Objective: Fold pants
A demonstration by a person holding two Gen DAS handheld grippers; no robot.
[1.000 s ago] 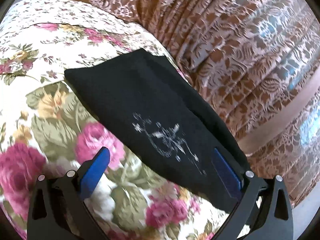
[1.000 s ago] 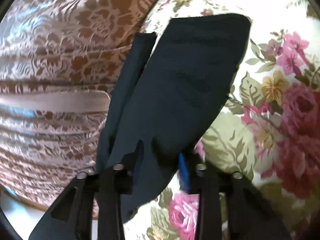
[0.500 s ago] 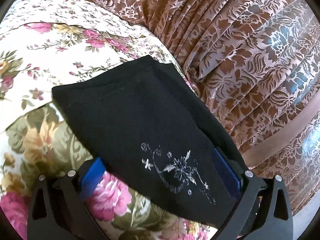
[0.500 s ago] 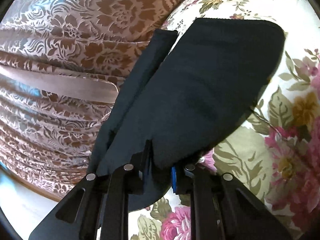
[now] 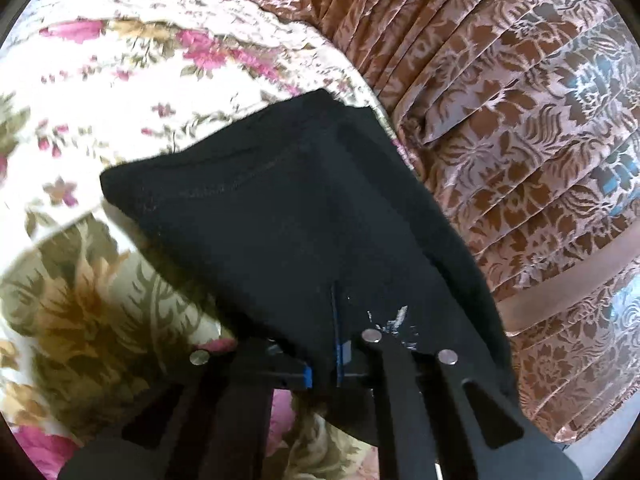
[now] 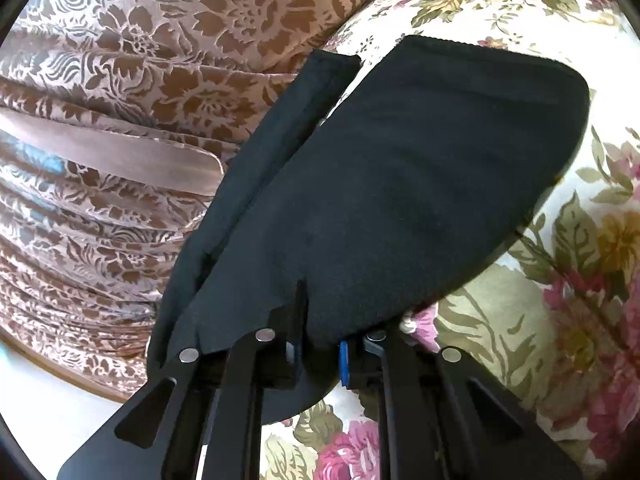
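The black pants [image 5: 304, 224] lie folded on a floral bedspread [image 5: 120, 92] near its edge. A white printed motif [image 5: 394, 320] shows by the left gripper. My left gripper [image 5: 324, 364] is shut on the near end of the pants, which drape over its fingers. In the right wrist view the pants [image 6: 420, 168] stretch away from me, with a narrower dark fold [image 6: 276, 148] hanging at the bed's edge. My right gripper [image 6: 320, 356] is shut on the near edge of the pants. The cloth looks lifted a little off the bedspread [image 6: 560, 280].
A brown and pink patterned bed skirt [image 5: 520, 140] hangs down along the bed's side, also in the right wrist view [image 6: 120, 100]. A pale floor strip [image 6: 48, 400] shows below it. Floral bedspread extends on the far side of the pants.
My left gripper has gone from wide open around the pants to shut on them. My right gripper has stayed shut on the cloth. Both views have moved in closer over the pants.
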